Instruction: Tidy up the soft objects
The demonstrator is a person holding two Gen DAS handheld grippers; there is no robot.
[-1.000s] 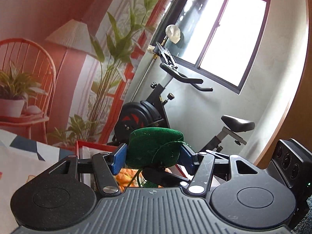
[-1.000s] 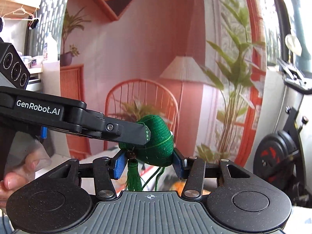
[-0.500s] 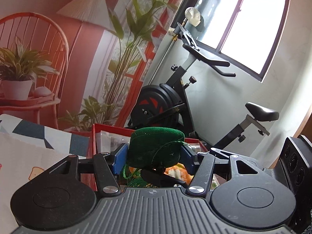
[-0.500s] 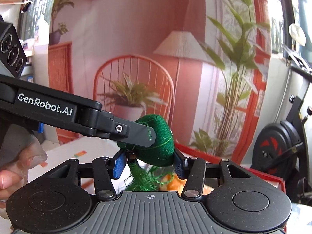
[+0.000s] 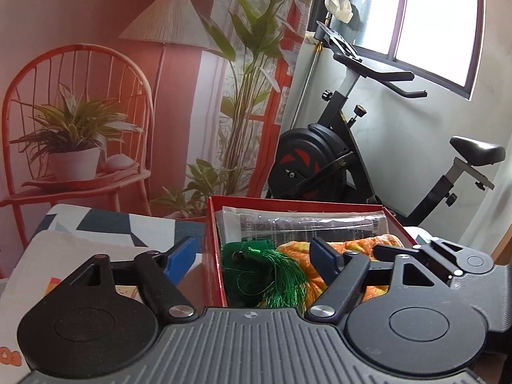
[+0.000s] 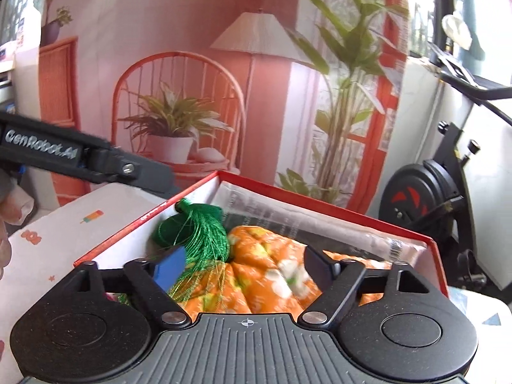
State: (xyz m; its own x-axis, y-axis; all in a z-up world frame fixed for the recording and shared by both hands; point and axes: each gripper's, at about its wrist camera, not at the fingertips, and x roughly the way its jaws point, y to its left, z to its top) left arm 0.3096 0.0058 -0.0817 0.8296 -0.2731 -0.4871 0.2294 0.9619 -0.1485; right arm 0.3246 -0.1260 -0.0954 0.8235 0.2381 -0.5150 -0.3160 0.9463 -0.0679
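A green plush ornament with a shiny green tassel (image 5: pixel 256 272) lies inside a red box (image 5: pixel 212 256), at its left end, next to an orange floral soft toy (image 5: pixel 358 249). In the right wrist view the tassel (image 6: pixel 195 233) lies against the orange toy (image 6: pixel 265 275), inside the red box (image 6: pixel 320 206). My left gripper (image 5: pixel 256 256) is open and empty, just above the box's left wall. My right gripper (image 6: pixel 243 268) is open and empty over the box. The left gripper's arm (image 6: pixel 96 160) reaches in from the left.
A plastic-wrapped packet (image 5: pixel 304 224) lies along the box's far side. The box sits on a table with a patterned cloth (image 5: pixel 96 233). Behind stand a printed backdrop with a chair and plants and an exercise bike (image 5: pixel 336 160).
Both grippers held the green ornament between them; both have opened and it has dropped into the red box. The views have tilted down toward the box.
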